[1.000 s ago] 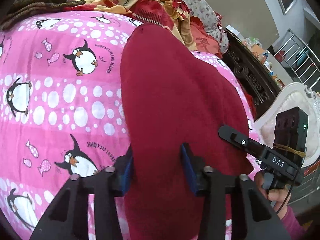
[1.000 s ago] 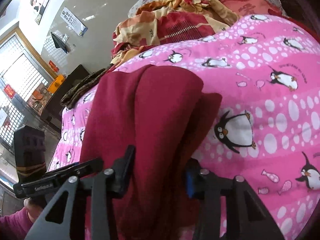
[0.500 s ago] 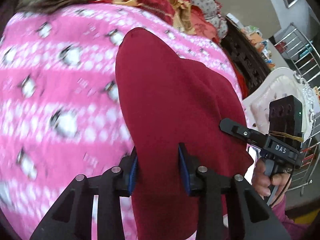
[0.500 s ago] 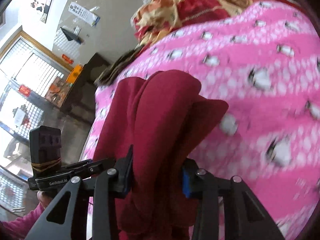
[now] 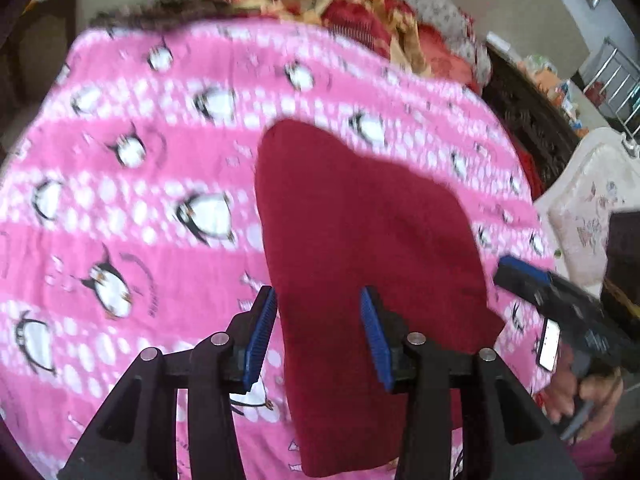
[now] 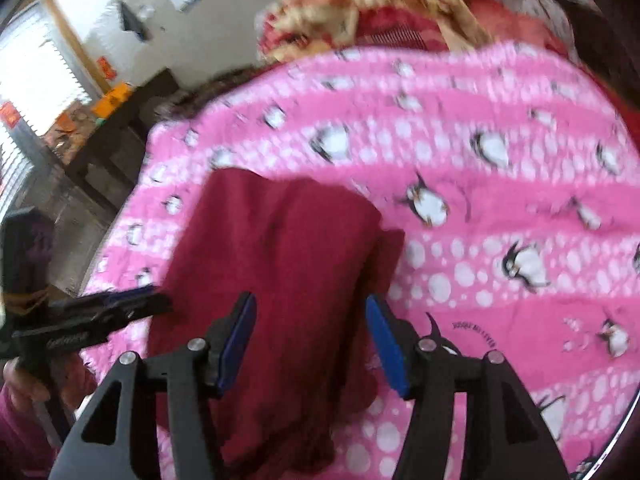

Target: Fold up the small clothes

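While both views are smearing with motion blur, you're looking at a pink penguin-print blanket that is filling most of each frame, with a rumpled red-and-gold quilt lying along its far edge. You're also seeing a dark red garment lying folded on the blanket, nearer the side where you're standing; in the right wrist view it's showing as stacked layers, a lower layer sticking out past the top one on the right. You're holding the left gripper over the garment's near end with its blue-padded fingers spread apart; the cloth is passing between them, but I cannot tell whether the pads are touching it. You're holding the right gripper the same way, jaws apart, cloth showing in the gap, nothing visibly pinched. Each camera is catching the other gripper at the frame edge, beside the garment's side, with your hand wrapping its handle. A white upholstered chair is sitting beyond the blanket's right edge.
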### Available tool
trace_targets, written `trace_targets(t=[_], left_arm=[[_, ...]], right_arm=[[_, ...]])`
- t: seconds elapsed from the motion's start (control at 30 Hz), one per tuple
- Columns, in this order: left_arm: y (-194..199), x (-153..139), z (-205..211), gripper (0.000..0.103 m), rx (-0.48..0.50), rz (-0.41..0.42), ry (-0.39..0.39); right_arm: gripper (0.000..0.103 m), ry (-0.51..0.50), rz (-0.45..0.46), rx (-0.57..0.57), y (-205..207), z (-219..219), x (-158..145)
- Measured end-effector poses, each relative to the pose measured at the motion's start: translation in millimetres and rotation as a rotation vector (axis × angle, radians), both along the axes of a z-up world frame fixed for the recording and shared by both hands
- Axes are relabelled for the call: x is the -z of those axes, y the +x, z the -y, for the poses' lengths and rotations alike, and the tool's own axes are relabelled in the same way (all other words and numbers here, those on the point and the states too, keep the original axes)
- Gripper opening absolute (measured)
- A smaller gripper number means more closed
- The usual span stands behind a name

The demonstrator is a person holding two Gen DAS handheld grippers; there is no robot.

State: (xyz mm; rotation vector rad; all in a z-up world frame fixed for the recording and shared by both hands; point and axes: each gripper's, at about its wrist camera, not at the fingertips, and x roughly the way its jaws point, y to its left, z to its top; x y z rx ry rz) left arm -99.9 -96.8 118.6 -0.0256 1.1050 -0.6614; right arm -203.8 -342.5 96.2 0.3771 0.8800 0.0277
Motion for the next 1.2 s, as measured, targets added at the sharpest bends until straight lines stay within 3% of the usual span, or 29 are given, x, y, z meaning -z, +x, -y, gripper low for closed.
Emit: trace_targets(t=[0.1,0.2,0.33,0.4,0.77,0.9,1.07,1.2], left_arm=[[-0.5,-6.7,0.5,0.023,-0.031,0.03,-0.007],[-4.7,4.0,8.6,0.023,-0.03,0.04,0.065],[-16.8,23.3,17.5,0.023,-0.008,0.078,0.143],[-24.1,24.3,18.9,0.023,-0.018,0.123,0.165],[-31.9,8.0,20.1,0.023,-0.073,0.231,0.209],[-31.3,8.5,18.7,0.024,-0.083,0.229,0.213],[-33.4,7.8,18.1,0.023,-0.095,0.232,0.215],[-36.2,5.0,16.6,0.023,-0.106,0.238,0.212]], right_arm=[[0.06,0.012,0.056,-0.08,-11.0,-14.5,-17.6],[0.057,-0.021,0.057,-0.157,-10.4,-35.8,-11.4],[0.046,-0.128,-0.064,-0.121,0.9,-42.5,30.2],[0.045,-0.126,-0.063,-0.105,0.6,-36.5,42.4],[0.044,-0.177,-0.011,-0.077,-15.1,-46.0,-2.1],[0.044,-0.201,-0.033,-0.102,-21.6,-52.3,2.6],[0.046,-0.318,-0.093,-0.09,-19.3,-55.2,28.7],[0.048,-0.199,-0.102,-0.047,-19.0,-39.9,41.0]])
